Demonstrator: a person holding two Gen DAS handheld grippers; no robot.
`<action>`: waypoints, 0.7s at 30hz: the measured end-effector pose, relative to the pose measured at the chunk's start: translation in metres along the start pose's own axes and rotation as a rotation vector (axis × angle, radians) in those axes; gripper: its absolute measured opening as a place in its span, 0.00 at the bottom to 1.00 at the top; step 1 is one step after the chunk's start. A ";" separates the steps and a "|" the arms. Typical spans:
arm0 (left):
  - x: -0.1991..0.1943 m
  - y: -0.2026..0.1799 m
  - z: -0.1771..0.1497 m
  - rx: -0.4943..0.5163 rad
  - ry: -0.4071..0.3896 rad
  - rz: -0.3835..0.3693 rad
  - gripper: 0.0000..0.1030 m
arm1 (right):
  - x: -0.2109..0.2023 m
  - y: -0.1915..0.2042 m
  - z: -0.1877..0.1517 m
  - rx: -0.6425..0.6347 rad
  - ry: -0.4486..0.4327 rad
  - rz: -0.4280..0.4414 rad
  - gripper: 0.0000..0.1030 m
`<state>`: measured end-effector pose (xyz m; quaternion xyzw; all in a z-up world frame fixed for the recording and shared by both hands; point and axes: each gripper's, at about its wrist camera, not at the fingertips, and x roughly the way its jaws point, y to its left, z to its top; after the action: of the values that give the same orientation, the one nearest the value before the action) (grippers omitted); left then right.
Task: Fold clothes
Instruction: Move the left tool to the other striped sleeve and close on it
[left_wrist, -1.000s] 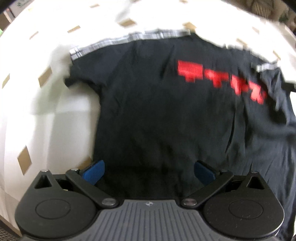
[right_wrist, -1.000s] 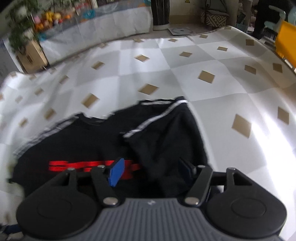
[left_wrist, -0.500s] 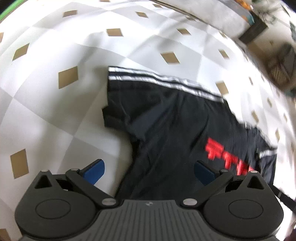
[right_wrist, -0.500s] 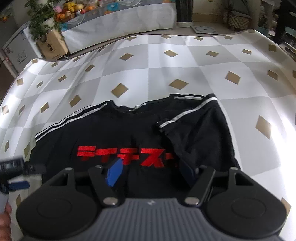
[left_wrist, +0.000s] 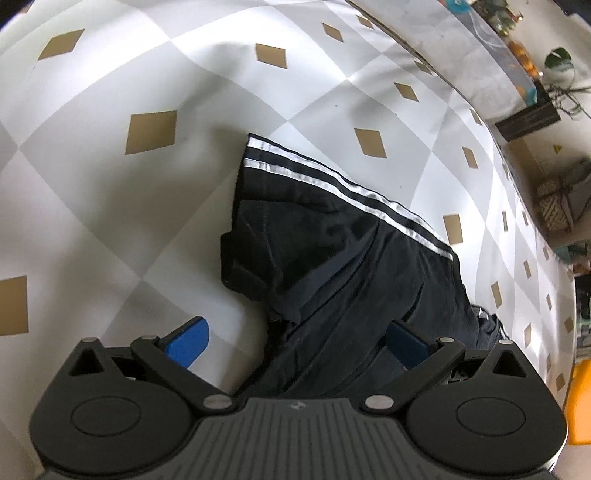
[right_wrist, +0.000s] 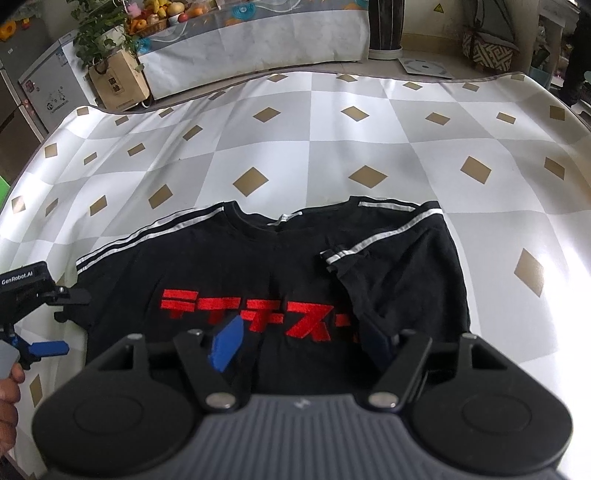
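A black T-shirt with red lettering and white shoulder stripes lies flat on the chequered tablecloth. Its right sleeve is folded in over the chest. My right gripper hovers open over the shirt's lower chest, with nothing between its blue pads. My left gripper is open too and straddles the shirt's side edge just below the left sleeve, which lies spread out. One pad is over cloth, the other over bare table. The left gripper also shows at the shirt's left edge in the right wrist view.
A hand holds the left gripper at the lower left. Beyond the table's far edge stand a cloth-covered bench, a cardboard box with a plant, a woven basket and a white cabinet.
My left gripper has swung off the shirt's chest to its left sleeve and rolled. The right gripper has stayed over the lower chest, its view levelling a little.
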<state>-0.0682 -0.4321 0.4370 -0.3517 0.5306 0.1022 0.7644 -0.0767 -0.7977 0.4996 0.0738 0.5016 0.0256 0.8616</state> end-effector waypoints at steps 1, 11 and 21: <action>0.001 0.001 0.001 -0.008 -0.002 -0.005 0.97 | 0.000 0.000 0.000 0.003 0.002 0.001 0.66; 0.009 0.008 0.013 -0.068 -0.023 -0.063 0.92 | 0.004 0.003 0.001 0.003 0.019 0.021 0.67; 0.014 0.013 0.015 -0.126 0.012 -0.164 0.59 | 0.006 0.006 0.005 -0.002 0.020 0.031 0.67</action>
<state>-0.0582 -0.4159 0.4214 -0.4420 0.4971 0.0702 0.7434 -0.0693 -0.7919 0.4975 0.0805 0.5091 0.0404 0.8560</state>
